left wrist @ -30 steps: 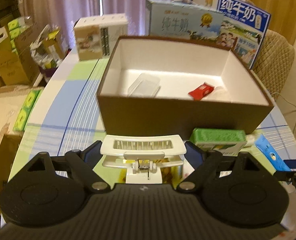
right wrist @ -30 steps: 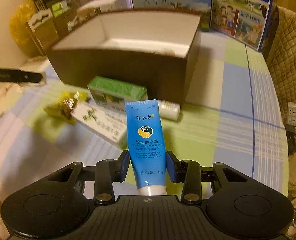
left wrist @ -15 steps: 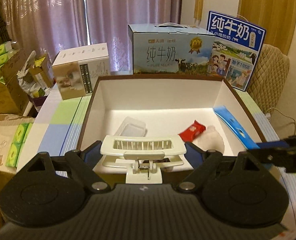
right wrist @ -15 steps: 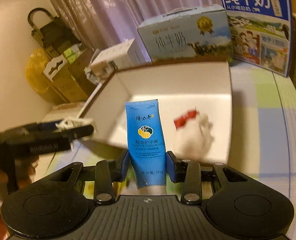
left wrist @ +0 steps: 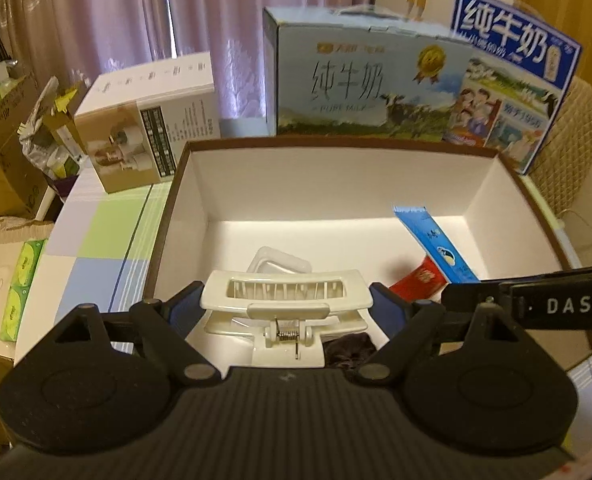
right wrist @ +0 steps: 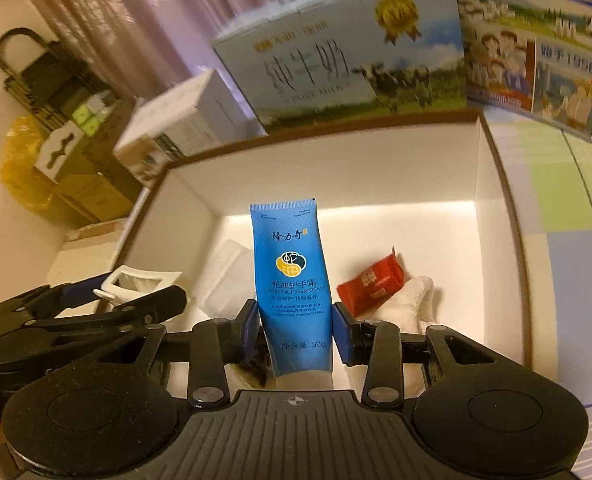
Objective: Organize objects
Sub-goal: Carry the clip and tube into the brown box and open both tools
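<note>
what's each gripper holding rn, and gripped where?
Left gripper: white hair clip, pinched at its two ends. Right gripper: blue hand cream tube, squeezed across its lower body near the cap.

I am in a lived-in home, at a table (left wrist: 108,240) under a pastel checked cloth. Mauve curtains (left wrist: 108,16) hang behind it, milk cartons (left wrist: 368,80) stand at its far edge, a quilted chair (left wrist: 572,152) sits alongside, and cardboard boxes (left wrist: 4,168) pile up nearby.

table (left wrist: 108,248): checked cloth | on it: open box (left wrist: 168,240), milk cartons (left wrist: 360,80)
</note>
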Demonstrator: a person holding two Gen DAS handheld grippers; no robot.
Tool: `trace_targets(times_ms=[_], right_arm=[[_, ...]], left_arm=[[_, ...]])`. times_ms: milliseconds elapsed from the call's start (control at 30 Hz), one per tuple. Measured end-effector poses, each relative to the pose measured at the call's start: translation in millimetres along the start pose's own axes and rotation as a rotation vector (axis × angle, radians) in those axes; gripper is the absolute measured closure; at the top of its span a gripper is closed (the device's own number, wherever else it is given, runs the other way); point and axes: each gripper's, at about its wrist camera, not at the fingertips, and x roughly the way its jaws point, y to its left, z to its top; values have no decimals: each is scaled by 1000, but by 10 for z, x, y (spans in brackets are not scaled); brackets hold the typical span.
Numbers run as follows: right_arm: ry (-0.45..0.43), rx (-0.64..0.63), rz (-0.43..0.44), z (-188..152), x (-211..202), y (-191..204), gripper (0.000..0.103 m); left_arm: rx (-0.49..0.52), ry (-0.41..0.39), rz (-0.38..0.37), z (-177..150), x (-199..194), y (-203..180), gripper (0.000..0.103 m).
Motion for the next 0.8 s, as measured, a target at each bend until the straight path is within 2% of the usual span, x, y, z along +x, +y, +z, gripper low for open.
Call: trace_targets(times_ms=[333,533,667,800], right_arm=[[111,96,-27,60,480,-180,67],[123,136,-25,93,568,-236,64],[103,114,-26,108,527,-250,58],[90,95,-42,108,479,-250,57]], left_arm=[[10,66,2,4,322,36,18],[14,86,1,-11,398,55,18],[22,92,1,-18,418,50,18],[22,97,1,-29,427,40,18]])
